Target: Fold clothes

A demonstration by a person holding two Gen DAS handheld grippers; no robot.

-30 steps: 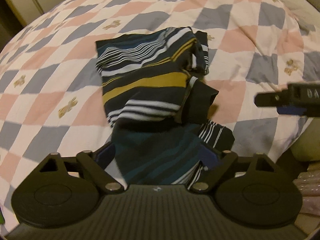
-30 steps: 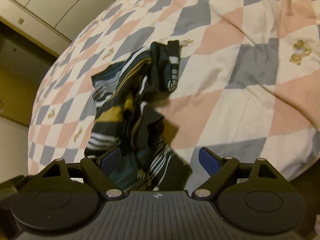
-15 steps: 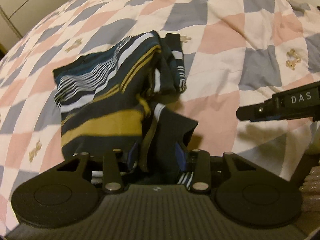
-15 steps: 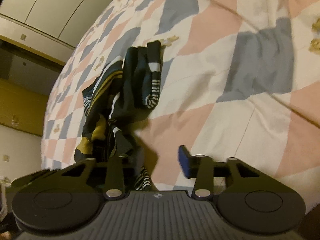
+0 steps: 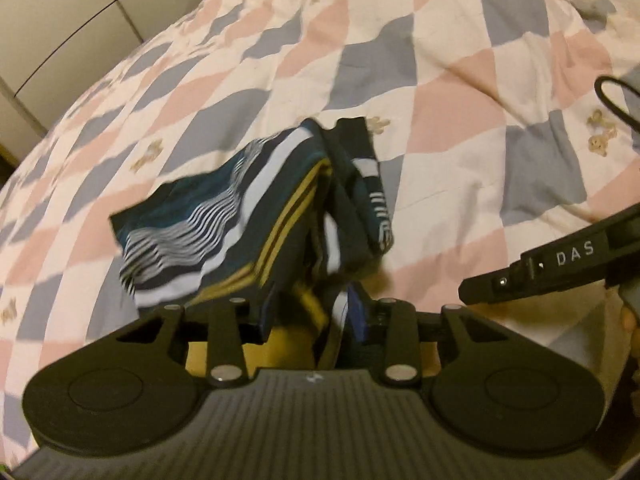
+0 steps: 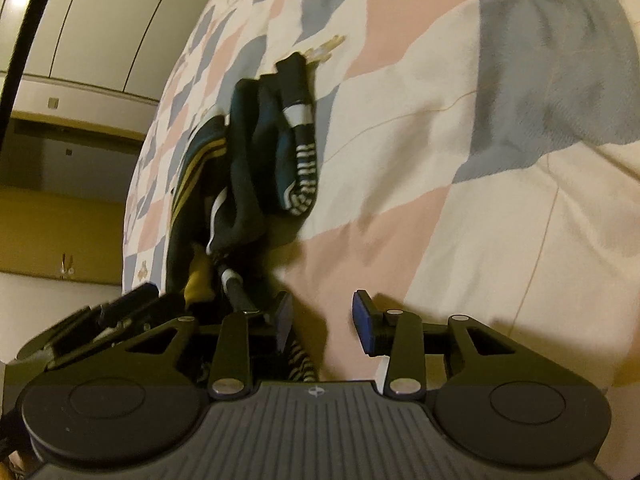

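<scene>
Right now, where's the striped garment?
Left wrist view: the striped garment lies mid-frame on the checked quilt, near edge pinched in the left gripper.

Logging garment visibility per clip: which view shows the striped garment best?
The left wrist view: the striped garment lies spread face-on, stripes readable, its near end clamped in the left gripper. The right wrist view shows it edge-on, bunched.

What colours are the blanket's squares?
Pink, grey-blue and cream checks on the blanket, clearest from the left wrist.
</scene>
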